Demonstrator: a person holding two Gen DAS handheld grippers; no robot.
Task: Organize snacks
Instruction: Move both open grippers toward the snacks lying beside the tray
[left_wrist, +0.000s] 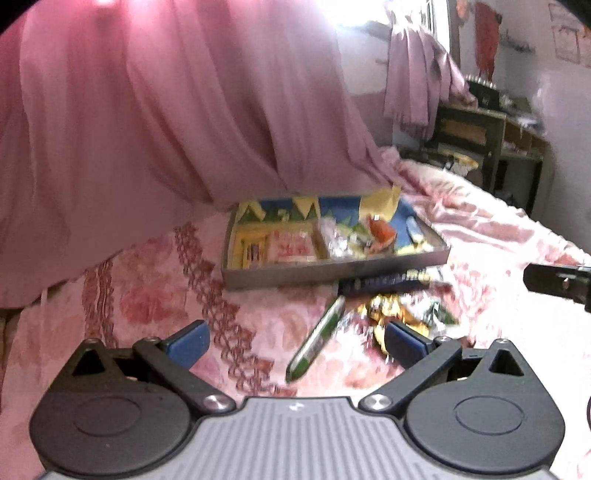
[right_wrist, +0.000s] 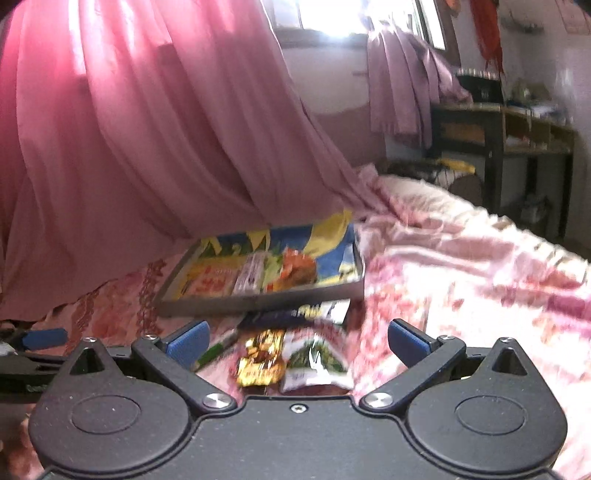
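1. At the bottom of the left wrist view, the left gripper (left_wrist: 296, 341) hangs with its blue-padded jaws spread wide and nothing between them, over the pink floral bedspread (left_wrist: 155, 317).
2. Just ahead of it, lower centre, a long green snack stick (left_wrist: 317, 338) lies diagonally on the bedspread, near the right finger but apart from it.
3. To the right of that stick sits a heap of loose wrappers, a gold foil packet (left_wrist: 384, 314) among them; blur hides the rest.
4. Centre frame, the shallow grey tray (left_wrist: 325, 271) rests on the bed, its near wall facing the camera and a dark blue packet (left_wrist: 384, 284) lying right against that wall.
5. Inside the tray, a divider splits off a left compartment with a red-and-white packet (left_wrist: 293, 245); the right part holds clear and orange wrappers (left_wrist: 382, 234).
6. A pink curtain (left_wrist: 147, 122) drapes down to the tray's far edge, so room behind it is tight; to the tray's left the bedspread lies open.
7. At the right edge of the frame, a black piece of the right gripper (left_wrist: 557, 282) pokes in.
8. In the right wrist view that gripper (right_wrist: 297, 341) is released too, jaws wide, nothing held.
9. Between its fingers, bottom centre, lie the gold packet (right_wrist: 260, 360) and a green-printed pouch (right_wrist: 316, 356), side by side and touching.
10. Right of the tray, the bedspread (right_wrist: 461, 266) runs bright and rumpled toward a dark wooden shelf unit (right_wrist: 495, 147) in the upper right.
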